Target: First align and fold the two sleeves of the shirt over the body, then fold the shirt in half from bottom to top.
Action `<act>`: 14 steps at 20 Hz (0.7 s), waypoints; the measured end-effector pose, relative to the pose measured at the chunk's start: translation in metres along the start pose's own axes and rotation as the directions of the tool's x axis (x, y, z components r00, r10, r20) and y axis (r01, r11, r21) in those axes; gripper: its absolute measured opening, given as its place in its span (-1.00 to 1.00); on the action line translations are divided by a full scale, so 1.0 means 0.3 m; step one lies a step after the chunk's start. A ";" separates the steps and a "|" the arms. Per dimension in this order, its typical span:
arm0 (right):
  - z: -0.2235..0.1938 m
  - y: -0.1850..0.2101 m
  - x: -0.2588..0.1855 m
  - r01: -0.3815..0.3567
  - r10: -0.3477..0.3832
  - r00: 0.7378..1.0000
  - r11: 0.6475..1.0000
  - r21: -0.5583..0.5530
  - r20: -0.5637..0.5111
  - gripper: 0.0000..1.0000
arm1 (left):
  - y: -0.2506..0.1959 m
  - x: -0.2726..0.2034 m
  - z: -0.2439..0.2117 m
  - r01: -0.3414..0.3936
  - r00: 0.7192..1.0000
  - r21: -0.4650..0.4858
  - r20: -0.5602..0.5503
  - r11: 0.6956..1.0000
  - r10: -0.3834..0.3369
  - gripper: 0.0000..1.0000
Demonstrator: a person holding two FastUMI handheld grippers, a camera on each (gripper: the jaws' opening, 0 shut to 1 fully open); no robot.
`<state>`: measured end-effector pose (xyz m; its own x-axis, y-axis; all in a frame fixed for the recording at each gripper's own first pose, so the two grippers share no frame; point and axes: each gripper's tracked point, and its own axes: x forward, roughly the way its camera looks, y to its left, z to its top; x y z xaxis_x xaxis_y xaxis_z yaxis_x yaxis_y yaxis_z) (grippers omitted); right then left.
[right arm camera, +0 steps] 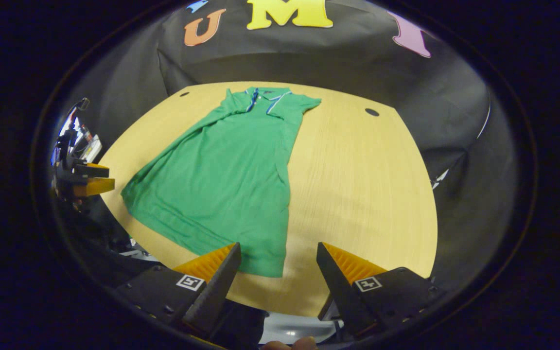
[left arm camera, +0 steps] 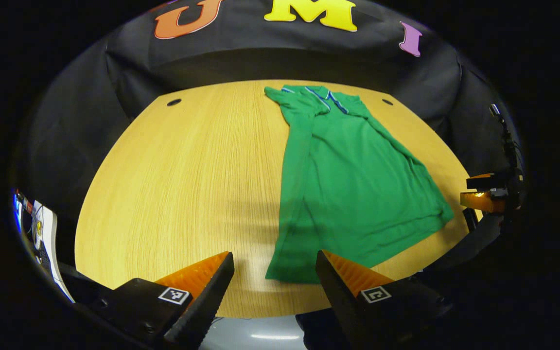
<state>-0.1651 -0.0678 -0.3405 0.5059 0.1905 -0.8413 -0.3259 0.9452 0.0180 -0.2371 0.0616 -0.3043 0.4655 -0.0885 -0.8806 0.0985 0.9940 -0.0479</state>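
So the green shirt [left arm camera: 353,184] is lying flat on the wooden desk [left arm camera: 187,184], collar at the far end and hem toward the near edge, with both sleeves already folded in over the body so it's a long narrow shape. In the left gripper view there's a big bare stretch of desk to the left of the shirt, and the shirt's right hem corner reaches close to the desk's right edge. In the right gripper view it flips: lots of bare wood to the right of the shirt [right arm camera: 226,180], desk [right arm camera: 358,184] rim curving around it. The hem stops a bit short of the near edge in both views. Left gripper [left arm camera: 275,287] is wide open, holding nothing, hovering over the near edge with the hem's left corner showing between its fingers. Right gripper [right arm camera: 277,277] is also spread wide and empty, lined up with the hem's right corner.
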 end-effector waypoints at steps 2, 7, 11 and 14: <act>-0.033 0.011 0.023 -0.005 0.005 0.999 1.000 -0.006 -0.034 0.91 | -0.009 0.009 -0.023 -0.005 0.999 -0.027 -0.037 1.000 0.004 1.00; -0.095 0.011 0.076 -0.007 0.012 0.990 0.999 0.032 -0.139 0.92 | -0.008 0.045 0.000 0.000 0.999 0.011 -0.044 1.000 0.001 1.00; -0.105 0.027 0.106 0.004 0.002 0.985 0.999 0.035 -0.171 0.87 | -0.009 0.038 -0.019 0.015 0.996 0.021 -0.091 1.000 -0.013 1.00; -0.112 0.040 0.139 0.014 -0.010 0.981 1.000 0.021 -0.192 0.87 | -0.002 0.043 -0.014 0.008 0.995 0.040 -0.102 0.999 -0.004 1.00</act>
<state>-0.1748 -0.0574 -0.3934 0.3466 0.1265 -0.9295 -0.3016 0.9533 0.0173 -0.2349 0.0601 -0.3176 0.3727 -0.0850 -0.9240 0.1373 0.9899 -0.0356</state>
